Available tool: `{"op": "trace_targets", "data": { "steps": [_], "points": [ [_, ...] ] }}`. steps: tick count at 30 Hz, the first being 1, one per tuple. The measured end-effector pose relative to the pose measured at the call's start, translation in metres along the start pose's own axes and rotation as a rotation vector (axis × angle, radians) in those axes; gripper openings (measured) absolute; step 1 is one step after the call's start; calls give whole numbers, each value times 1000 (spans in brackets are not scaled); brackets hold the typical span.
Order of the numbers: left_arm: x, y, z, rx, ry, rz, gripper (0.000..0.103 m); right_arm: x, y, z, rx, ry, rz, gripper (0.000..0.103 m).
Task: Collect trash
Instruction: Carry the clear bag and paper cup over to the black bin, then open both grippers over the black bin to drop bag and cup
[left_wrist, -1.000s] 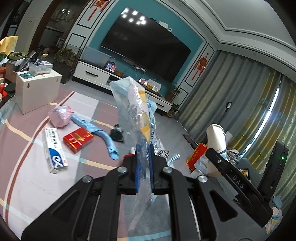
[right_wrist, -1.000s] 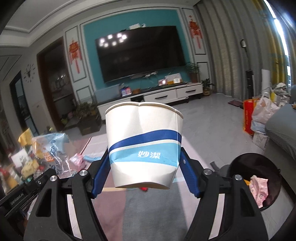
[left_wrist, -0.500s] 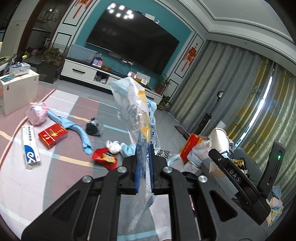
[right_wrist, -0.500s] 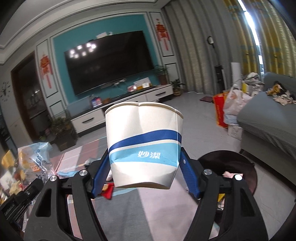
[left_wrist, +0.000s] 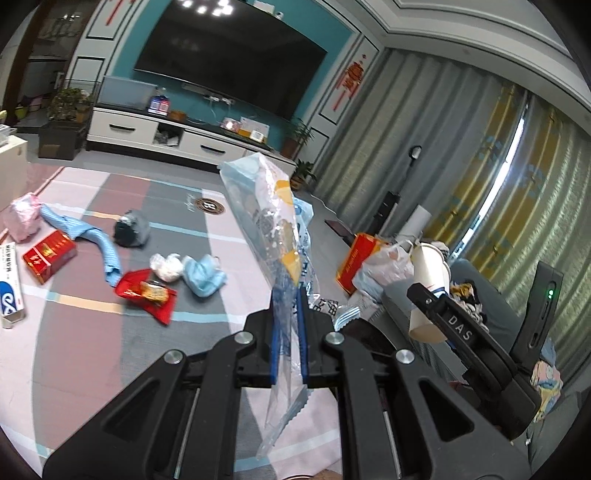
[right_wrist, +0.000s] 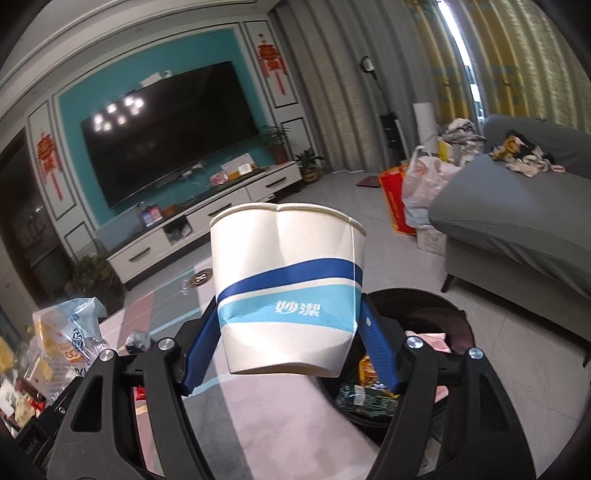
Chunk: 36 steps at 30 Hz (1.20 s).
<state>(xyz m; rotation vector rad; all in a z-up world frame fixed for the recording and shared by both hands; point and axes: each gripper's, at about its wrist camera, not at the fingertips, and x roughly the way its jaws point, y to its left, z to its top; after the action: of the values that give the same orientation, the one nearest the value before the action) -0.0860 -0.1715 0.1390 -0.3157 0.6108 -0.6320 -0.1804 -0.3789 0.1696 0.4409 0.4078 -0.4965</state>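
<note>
A white paper cup with blue bands sits pinched between the blue pads of my right gripper, held upright and dented at the rim, just above and in front of the black trash bin, which already holds wrappers and a pink scrap. My left gripper has its fingers pressed together on a clear plastic snack bag that stands up from the jaws. I judge the step in hand to be the carry to the bin: both loads are lifted, neither dropped. The next move calls for bringing the cup squarely over the bin's mouth before I spread the fingers, then swinging the bag across to follow it. More litter waits on the striped rug: a red wrapper, a crumpled blue face mask, white tissue, a red cigarette pack, a toothpaste box, a blue strip of cloth and a dark wad.
</note>
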Motion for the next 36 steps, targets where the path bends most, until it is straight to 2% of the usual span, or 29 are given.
{"op": "trace_targets", "data": {
  "steps": [10,15,20,26,30,36],
  "points": [
    [32,-33,-15,50,76,-67,10,16,-39,2,67,35,-119,70],
    [55,-47,-27,74,141,-91,10,22,-57,1,121,67,-71,70],
    [78,-60,-34,99,192,-107,10,28,-67,1,118,80,-148,70],
    [106,-73,-46,115,242,-126,10,48,-101,-7,224,159,-143,70],
    [129,-78,-56,112,312,-142,10,61,-119,-14,284,218,-149,70],
    [156,-87,-67,106,375,-148,10,73,-129,-18,314,255,-178,70]
  ]
}}
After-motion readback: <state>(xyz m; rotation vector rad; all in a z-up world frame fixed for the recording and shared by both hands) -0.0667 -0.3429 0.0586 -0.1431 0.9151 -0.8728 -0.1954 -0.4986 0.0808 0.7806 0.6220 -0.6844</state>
